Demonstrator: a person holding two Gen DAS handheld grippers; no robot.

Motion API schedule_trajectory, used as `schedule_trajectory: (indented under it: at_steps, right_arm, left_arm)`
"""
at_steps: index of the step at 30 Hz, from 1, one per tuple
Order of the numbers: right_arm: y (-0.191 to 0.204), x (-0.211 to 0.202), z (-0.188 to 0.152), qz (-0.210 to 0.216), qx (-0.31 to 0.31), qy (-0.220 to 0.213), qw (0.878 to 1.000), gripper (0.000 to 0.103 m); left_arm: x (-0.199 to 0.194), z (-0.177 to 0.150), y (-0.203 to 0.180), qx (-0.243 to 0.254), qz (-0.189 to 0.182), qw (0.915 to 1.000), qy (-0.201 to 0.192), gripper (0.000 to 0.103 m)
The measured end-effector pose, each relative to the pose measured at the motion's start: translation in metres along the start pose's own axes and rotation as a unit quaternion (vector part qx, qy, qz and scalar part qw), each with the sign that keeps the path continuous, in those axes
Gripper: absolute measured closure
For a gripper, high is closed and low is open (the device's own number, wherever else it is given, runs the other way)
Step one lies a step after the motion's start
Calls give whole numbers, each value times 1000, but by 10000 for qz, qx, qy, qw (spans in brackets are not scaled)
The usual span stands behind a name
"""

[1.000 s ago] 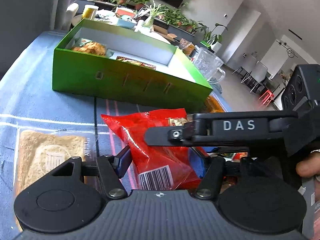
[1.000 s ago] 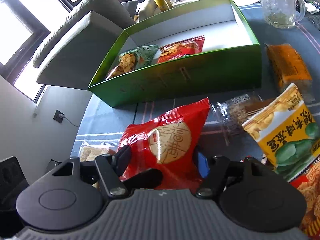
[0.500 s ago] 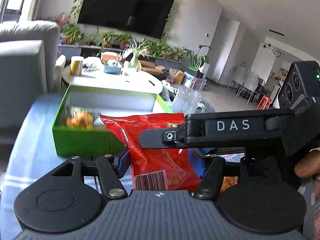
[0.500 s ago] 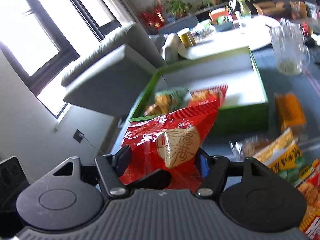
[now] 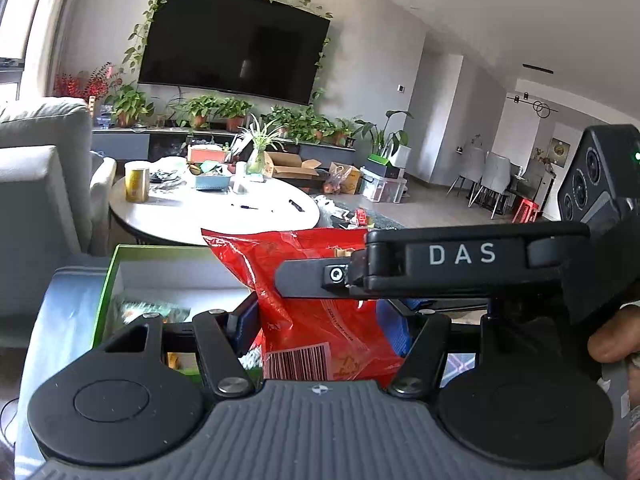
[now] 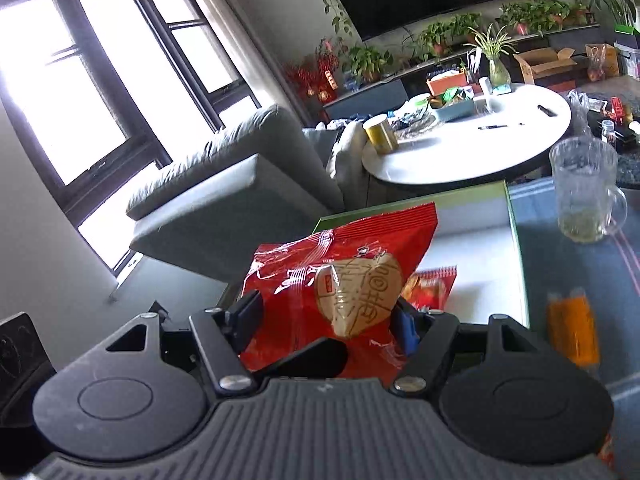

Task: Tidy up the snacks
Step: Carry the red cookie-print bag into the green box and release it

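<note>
Both tongs are clamping the same red snack bag (image 6: 340, 280): the left gripper (image 5: 320, 320) and the right gripper (image 6: 328, 320) each pinching it, green box (image 6: 516, 240) just ahead below. Risk I'm seeing: the two pulling apart, tearing or dropping that slippery film.

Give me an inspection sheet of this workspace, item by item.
Surface: blue striped cloth.
Job's things: red snack bag held above green box; red packet inside; orange packet outside.
Clutter: glass mug.
Grippers: left hand-held gripper and right hand-held gripper both shut on the bag.
Cables: nothing seen.
Surroundings: sofa, white round table, wall TV, plants.
</note>
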State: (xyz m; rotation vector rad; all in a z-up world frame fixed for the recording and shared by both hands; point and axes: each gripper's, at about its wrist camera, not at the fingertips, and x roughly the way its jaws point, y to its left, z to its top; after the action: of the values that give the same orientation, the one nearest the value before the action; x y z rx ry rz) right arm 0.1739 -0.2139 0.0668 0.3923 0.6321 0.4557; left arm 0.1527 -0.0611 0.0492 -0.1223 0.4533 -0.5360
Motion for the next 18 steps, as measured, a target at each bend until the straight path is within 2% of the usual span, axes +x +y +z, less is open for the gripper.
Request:
schedule_trajectory:
  at_steps: [11, 18]
  right_arm:
    - [-32, 19, 32, -164, 188, -120, 9996, 36]
    - [-54, 37, 35, -236, 373, 4, 9990, 36]
  left_arm:
    - [56, 20, 8, 98, -133, 9998, 102, 45]
    - [82, 15, 13, 31, -127, 9993, 349, 45]
